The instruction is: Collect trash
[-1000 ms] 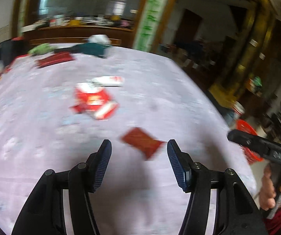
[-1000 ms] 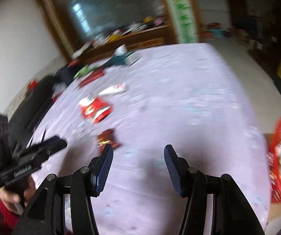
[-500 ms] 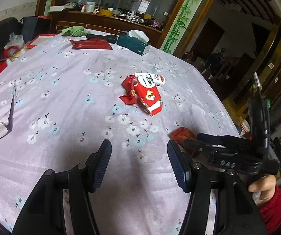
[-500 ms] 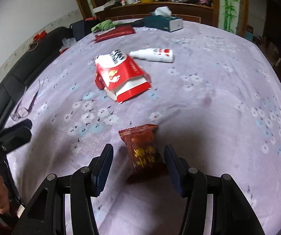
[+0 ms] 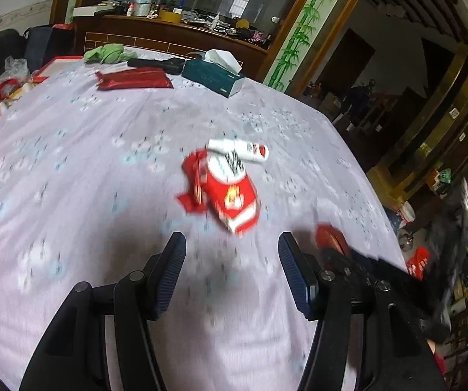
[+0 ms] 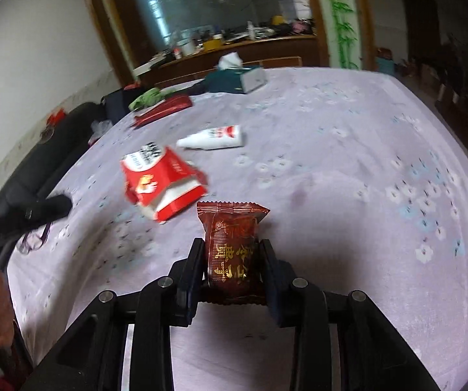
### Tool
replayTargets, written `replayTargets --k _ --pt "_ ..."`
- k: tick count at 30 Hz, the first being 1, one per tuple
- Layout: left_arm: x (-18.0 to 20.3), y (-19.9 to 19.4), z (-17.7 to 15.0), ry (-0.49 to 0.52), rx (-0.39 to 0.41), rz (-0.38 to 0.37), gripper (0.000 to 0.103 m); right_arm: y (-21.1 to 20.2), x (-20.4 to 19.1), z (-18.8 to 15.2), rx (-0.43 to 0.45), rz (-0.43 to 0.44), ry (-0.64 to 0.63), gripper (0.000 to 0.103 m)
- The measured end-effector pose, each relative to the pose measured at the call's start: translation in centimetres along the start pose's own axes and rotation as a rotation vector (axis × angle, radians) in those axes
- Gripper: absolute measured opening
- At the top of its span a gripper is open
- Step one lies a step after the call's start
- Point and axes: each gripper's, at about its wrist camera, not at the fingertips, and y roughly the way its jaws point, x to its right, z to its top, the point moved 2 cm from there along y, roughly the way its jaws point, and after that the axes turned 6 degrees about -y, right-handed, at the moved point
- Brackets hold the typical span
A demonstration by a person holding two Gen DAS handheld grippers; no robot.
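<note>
Floral purple tablecloth [image 6: 347, 150], right gripper [image 6: 232, 260] clamped on dark-red snack packet [image 6: 232, 244] — left gripper [image 5: 232, 270] spread wide, empty

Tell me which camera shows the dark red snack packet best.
The right wrist view: the snack packet sits centred and sharp, pinched in the right gripper. The left wrist view shows only a blurred red corner beside the right gripper.

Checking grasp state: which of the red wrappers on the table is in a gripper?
The dark red snack packet, clamped in the right gripper. The crumpled red-and-white pack and the flat red packet lie untouched.
</note>
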Motion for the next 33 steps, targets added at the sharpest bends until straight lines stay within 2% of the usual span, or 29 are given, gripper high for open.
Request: replayTargets --k 4,5,10,11,12,13,15,24,28,33 --pt "0.8 2.2 3.4 0.029 0.025 0.012 0.057 -1.1 1.7 0.5 0.053 -0.009 0.050 0.035" --pt "1.0 3.1 4.3 0.041 0.014 -0.007 0.057 -1.5 2.1 0.5 0.064 -0.003 0.069 0.035" --pt "1.2 7.2 6.1 0.072 -0.055 -0.007 0.054 -1.7 3.1 0.6 0.062 0.016 0.118 0.035" --pt "1.4 7.8 6.1 0.087 -0.076 -0.010 0.052 -1.7 3.2 0.6 0.059 0.023 0.124 0.035" --pt "1.6 8.1 5.9 0.096 -0.089 -0.018 0.044 -1.8 3.3 0.5 0.058 0.027 0.126 0.035" --pt "1.8 8.3 5.7 0.107 -0.108 -0.031 0.039 -1.9 3.3 0.5 0.060 0.027 0.129 0.035" --pt "2.4 8.3 5.0 0.138 -0.129 -0.047 0.037 -2.1 3.3 0.4 0.064 0.028 0.131 0.035" --pt "5.5 7.4 -0.4 0.299 -0.189 -0.072 0.036 -1.9 2.8 0.3 0.048 -0.015 0.093 0.035" --pt "5.5 8.2 -0.7 0.283 -0.193 -0.056 0.036 -1.8 3.2 0.2 0.042 -0.025 0.101 0.035" --pt "4.3 9.8 -0.5 0.187 -0.208 -0.073 0.036 -1.8 3.5 0.2 0.043 -0.024 0.116 0.035"
